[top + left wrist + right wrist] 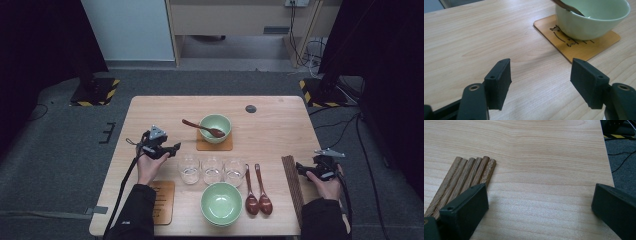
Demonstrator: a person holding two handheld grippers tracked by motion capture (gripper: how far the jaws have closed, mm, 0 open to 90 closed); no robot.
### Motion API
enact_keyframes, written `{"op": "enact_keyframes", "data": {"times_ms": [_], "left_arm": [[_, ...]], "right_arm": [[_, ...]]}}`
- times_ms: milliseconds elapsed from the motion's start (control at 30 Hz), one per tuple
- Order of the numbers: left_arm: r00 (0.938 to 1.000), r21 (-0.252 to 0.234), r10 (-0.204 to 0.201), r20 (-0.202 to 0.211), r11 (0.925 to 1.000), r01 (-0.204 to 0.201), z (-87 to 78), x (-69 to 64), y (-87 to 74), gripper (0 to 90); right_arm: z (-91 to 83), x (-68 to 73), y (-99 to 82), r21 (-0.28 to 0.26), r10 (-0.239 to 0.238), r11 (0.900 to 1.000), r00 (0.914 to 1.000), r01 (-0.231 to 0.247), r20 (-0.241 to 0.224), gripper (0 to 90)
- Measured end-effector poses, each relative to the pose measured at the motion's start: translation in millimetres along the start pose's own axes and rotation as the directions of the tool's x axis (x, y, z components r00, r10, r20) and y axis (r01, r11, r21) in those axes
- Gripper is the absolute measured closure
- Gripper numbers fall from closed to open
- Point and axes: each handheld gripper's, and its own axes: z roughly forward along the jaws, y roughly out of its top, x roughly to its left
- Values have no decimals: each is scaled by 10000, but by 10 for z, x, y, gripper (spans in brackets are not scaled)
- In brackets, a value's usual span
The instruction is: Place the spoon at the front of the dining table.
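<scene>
Beside the coaster (576,45), left claw (540,83) gapes, seemingly over bare table (474,37).

Pale green bowl (215,128) upright on wooden coaster (201,145); brown spoon (202,128) inside.

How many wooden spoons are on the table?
3: one spoon rests in the far bowl on its coaster, and two spoons lie side by side right of the near bowl.
</scene>
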Motion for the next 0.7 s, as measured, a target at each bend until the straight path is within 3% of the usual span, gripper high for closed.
{"op": "enact_keyframes", "data": {"times_ms": [467, 700], "left_arm": [[9962, -33, -694, -529, 9976, 693, -390, 217, -396, 300], [9917, 68, -972, -839, 9952, 981, -445, 286, -547, 298]], "right_arm": [[-1, 2, -1, 3, 15, 10000, 10000, -15, 19, 11], [-3, 3, -2, 2, 27, 10000, 10000, -27, 37, 13]]}}
